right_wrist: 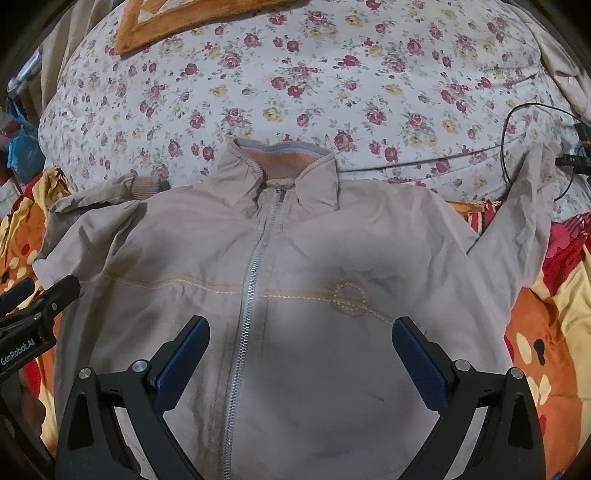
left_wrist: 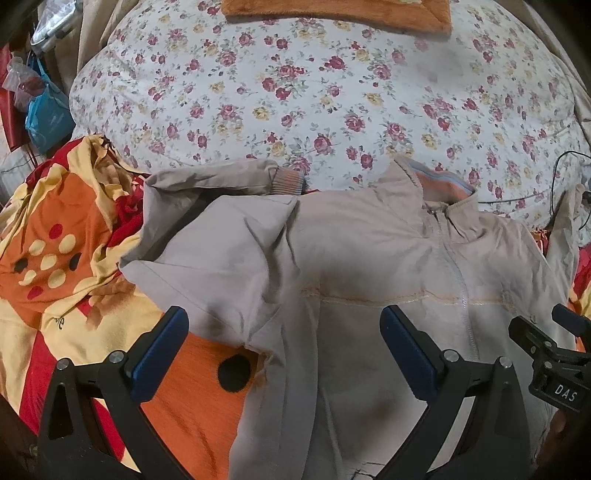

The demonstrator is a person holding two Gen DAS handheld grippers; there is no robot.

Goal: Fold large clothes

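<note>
A beige zip-up jacket [right_wrist: 314,266] lies front up on the bed, zipped, with its collar [right_wrist: 280,162] toward the far side. Its left sleeve [left_wrist: 207,184] is bent across the shoulder, cuff pointing right. Its right sleeve [right_wrist: 524,221] stretches up and out to the right. My left gripper [left_wrist: 284,325] hovers open over the jacket's left chest and armpit [left_wrist: 258,295], nothing between its blue pads. My right gripper [right_wrist: 301,332] hovers open over the chest right of the zipper [right_wrist: 255,266], also holding nothing. In the left wrist view the right gripper [left_wrist: 554,354] shows at the right edge.
An orange, yellow and red blanket [left_wrist: 55,240] lies under the jacket and spreads to both sides. Beyond it is a white floral quilt [right_wrist: 295,85] with an orange mat [left_wrist: 332,11] on top. A black cable [right_wrist: 517,129] loops at the right. Bags [left_wrist: 40,103] hang at far left.
</note>
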